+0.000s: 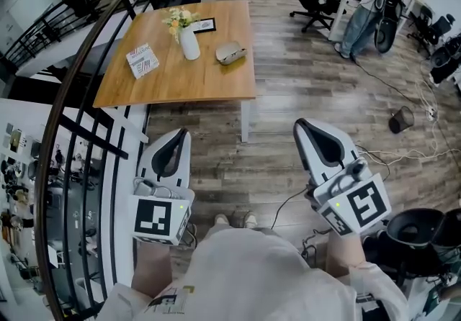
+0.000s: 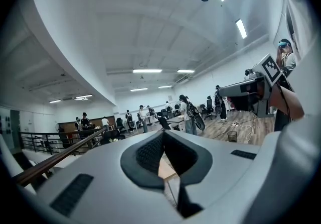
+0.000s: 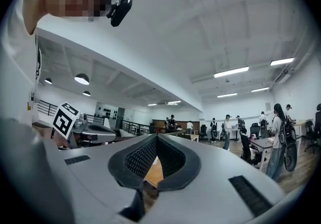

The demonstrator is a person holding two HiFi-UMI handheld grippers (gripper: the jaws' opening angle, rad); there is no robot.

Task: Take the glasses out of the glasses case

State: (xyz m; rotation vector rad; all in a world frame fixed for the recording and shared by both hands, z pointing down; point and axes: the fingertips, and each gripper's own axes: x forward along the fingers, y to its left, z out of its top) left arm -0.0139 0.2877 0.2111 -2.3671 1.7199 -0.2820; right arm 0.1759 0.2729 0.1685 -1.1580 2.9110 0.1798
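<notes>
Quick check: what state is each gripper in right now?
Left gripper: closed, holding nothing.
Right gripper: closed, holding nothing.

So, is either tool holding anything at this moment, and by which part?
Nothing is held. Left tool and right tool both have jaws together with nothing between; the glasses case lies on the table, far from both.

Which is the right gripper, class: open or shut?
Shut: the right gripper shows its jaws meeting at the tips, nothing between them.
</notes>
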